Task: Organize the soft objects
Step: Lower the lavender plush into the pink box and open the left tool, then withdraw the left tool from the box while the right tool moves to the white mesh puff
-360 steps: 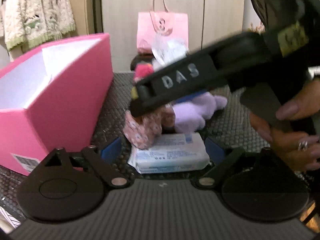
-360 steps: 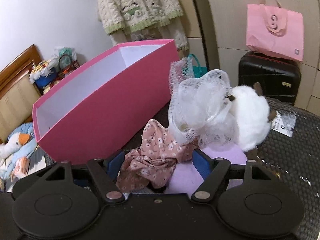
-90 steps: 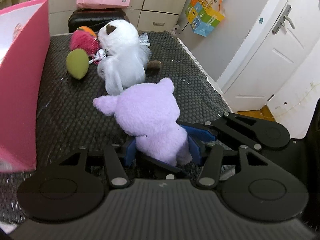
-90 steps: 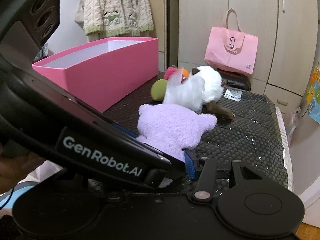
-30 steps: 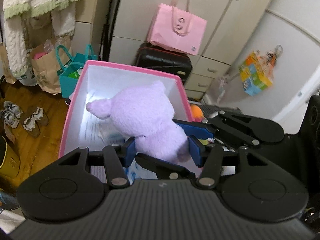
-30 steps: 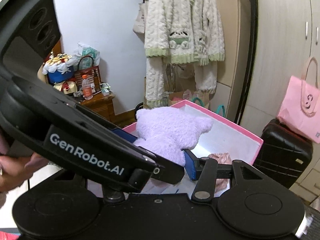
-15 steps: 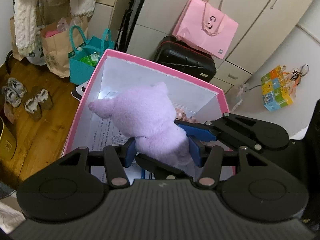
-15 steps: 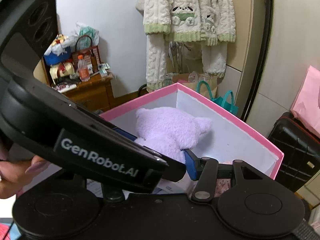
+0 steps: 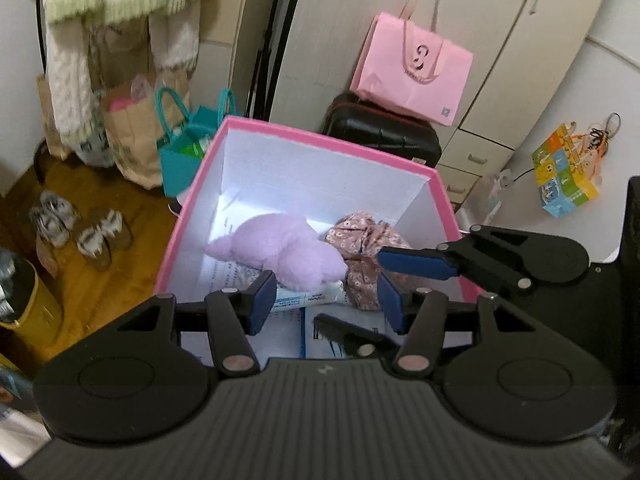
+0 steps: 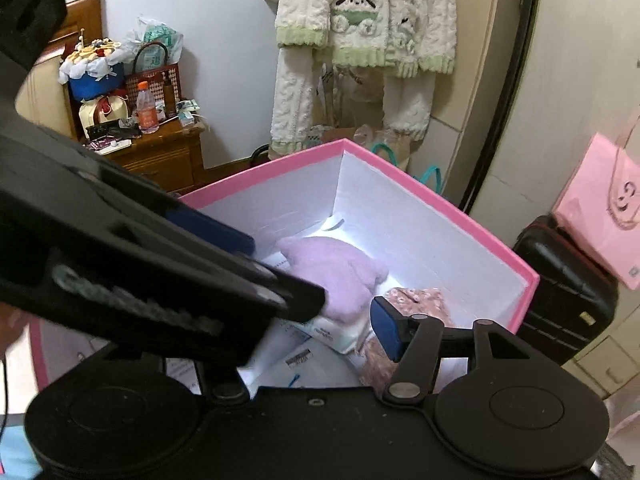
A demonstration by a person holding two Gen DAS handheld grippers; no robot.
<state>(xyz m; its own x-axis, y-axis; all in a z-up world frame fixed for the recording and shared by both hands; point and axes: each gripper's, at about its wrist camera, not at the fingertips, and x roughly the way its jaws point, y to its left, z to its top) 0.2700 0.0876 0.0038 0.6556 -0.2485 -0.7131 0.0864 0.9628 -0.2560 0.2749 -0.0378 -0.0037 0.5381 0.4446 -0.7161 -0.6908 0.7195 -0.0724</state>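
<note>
Inside box: fluffy lilac plush toy point(image 9: 280, 250) lies free in pink cardboard box point(image 9: 320, 146).
Left gripper point(image 9: 326, 304): fingers spread, empty.
Right gripper point(image 9: 400, 284): opening, empty.
Advice: lift both straight up, clear of rim.

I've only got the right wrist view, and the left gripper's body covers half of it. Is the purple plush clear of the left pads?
Observer: Yes. The left gripper stands open; the purple plush lies beyond its pads, inside the pink box.
Operator: Is my right gripper catching anything?
Observer: The right gripper has its jaws opening, the plush not between them; one pad hangs over the floral cloth.
Operator: What's left of the box?
Observer: Sandals on the wooden floor.
</note>
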